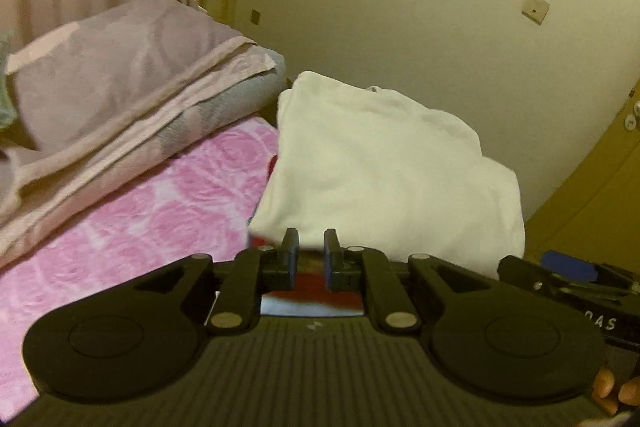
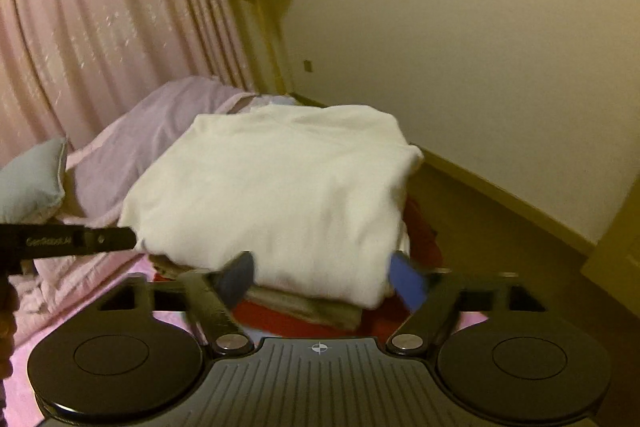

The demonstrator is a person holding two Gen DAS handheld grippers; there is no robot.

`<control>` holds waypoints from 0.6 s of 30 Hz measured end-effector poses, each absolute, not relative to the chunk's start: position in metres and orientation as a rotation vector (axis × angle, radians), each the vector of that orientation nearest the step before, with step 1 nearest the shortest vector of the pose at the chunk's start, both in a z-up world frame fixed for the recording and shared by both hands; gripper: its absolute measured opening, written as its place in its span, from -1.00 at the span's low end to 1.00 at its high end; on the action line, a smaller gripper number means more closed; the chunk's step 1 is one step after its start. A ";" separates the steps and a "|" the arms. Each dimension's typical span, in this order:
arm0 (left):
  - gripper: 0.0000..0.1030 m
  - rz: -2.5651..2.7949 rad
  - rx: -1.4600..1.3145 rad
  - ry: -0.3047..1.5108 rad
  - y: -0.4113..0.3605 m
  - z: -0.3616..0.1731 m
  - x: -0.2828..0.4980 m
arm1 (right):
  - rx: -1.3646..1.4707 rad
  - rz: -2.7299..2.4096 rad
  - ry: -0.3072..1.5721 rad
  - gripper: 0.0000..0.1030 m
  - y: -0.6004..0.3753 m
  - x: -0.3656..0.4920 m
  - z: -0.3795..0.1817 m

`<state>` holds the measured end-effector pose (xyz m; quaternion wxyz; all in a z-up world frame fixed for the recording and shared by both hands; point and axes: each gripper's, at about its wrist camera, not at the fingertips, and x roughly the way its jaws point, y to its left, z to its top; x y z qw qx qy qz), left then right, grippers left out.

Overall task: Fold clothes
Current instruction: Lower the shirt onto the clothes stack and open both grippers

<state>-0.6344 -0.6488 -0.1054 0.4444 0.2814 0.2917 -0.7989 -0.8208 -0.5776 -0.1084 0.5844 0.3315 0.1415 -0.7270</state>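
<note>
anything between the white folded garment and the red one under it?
Yes: a folded tan garment sits between the white garment and the red garment, seen in the right wrist view.

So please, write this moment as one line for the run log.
left tongs: open, empty | right tongs: open, empty | white garment: folded, on top of stack | bed
</note>
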 end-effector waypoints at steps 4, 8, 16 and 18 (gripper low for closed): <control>-0.66 -1.969 0.721 0.690 -0.620 -0.088 -0.619 | 0.809 -1.706 0.327 0.54 -0.553 -0.807 -0.099; -0.48 -1.968 0.732 0.660 -0.588 -0.070 -0.602 | 0.848 -1.743 0.332 0.55 -0.529 -0.785 -0.090; -0.21 -2.004 0.774 0.572 -0.522 -0.044 -0.567 | 0.851 -1.807 0.285 0.80 -0.462 -0.733 -0.067; -0.18 -2.014 0.778 0.552 -0.507 -0.039 -0.558 | 0.860 -1.813 0.270 0.82 -0.448 -0.721 -0.062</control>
